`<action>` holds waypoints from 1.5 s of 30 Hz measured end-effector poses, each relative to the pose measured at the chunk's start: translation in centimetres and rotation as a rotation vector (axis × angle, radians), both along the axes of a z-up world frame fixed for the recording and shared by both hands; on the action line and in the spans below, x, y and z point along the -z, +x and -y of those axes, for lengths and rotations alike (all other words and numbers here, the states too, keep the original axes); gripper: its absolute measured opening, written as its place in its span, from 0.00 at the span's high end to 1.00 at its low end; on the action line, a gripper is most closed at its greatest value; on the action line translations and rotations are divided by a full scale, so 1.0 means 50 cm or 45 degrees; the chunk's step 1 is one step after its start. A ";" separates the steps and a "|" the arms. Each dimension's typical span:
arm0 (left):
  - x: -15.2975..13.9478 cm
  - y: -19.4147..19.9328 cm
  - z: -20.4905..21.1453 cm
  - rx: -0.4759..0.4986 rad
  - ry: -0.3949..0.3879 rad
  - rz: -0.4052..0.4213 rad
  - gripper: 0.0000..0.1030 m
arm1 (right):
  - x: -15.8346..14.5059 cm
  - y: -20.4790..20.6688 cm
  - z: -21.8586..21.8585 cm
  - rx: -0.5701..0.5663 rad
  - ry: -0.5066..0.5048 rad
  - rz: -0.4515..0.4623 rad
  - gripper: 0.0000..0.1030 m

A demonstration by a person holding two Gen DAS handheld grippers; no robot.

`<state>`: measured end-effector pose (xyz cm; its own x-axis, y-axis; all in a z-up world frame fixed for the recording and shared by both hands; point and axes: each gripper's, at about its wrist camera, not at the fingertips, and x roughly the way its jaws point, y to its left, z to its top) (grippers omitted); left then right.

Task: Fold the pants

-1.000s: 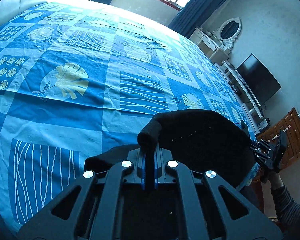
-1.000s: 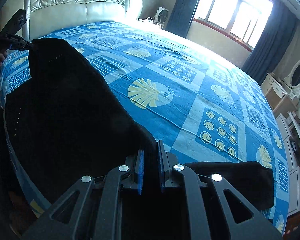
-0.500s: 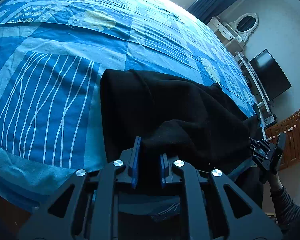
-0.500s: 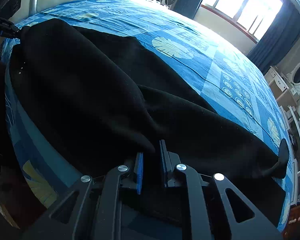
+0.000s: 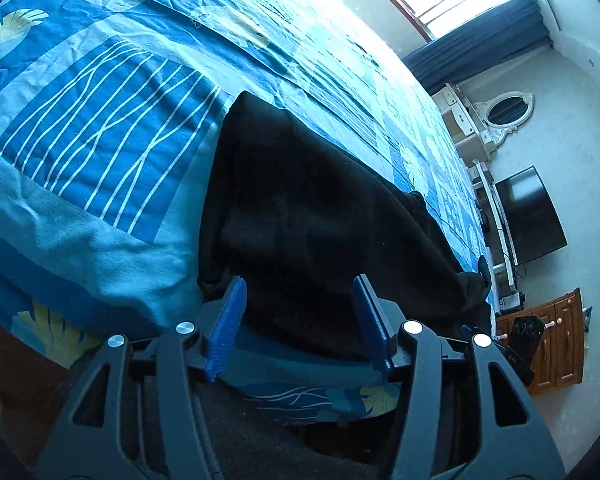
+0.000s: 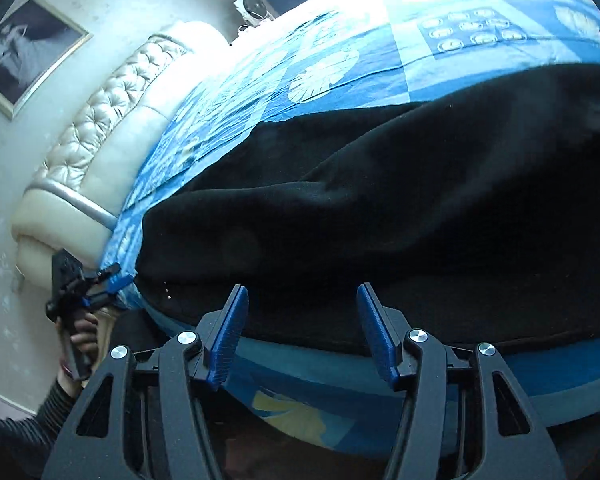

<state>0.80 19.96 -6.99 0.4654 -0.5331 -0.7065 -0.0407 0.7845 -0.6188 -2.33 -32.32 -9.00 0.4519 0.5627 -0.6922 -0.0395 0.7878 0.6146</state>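
Black fleece pants (image 5: 320, 216) lie spread along the near edge of the bed's blue patterned cotton sheet (image 5: 100, 140). My left gripper (image 5: 300, 316) has its blue-padded jaws spread wide and grips nothing; my right gripper (image 6: 302, 328) is likewise wide apart and empty, both just short of the fabric.

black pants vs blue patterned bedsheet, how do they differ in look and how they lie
The black pants are plain and dark; the blue patterned bedsheet carries white lines and pale leaf prints. The pants lie bunched in folds by the bed edge; the bedsheet spreads nearly flat under them. Both are soft cloth.
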 end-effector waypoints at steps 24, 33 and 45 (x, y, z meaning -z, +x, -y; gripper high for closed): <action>0.057 0.044 -0.020 -0.271 -0.059 -0.165 0.79 | 0.049 0.022 -0.018 0.362 0.314 -0.106 0.55; -0.009 0.008 -0.008 -0.267 0.077 -0.086 0.83 | 0.011 -0.004 -0.009 0.335 0.385 -0.066 0.90; 0.039 -0.015 -0.010 -0.225 0.170 -0.158 0.83 | 0.080 -0.033 -0.020 0.293 0.334 -0.199 0.92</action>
<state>0.04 20.47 -8.94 0.4486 -0.3494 -0.8226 -0.2535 0.8328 -0.4920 -3.97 -31.32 -13.02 0.4874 0.6262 -0.6085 0.2304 0.5800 0.7814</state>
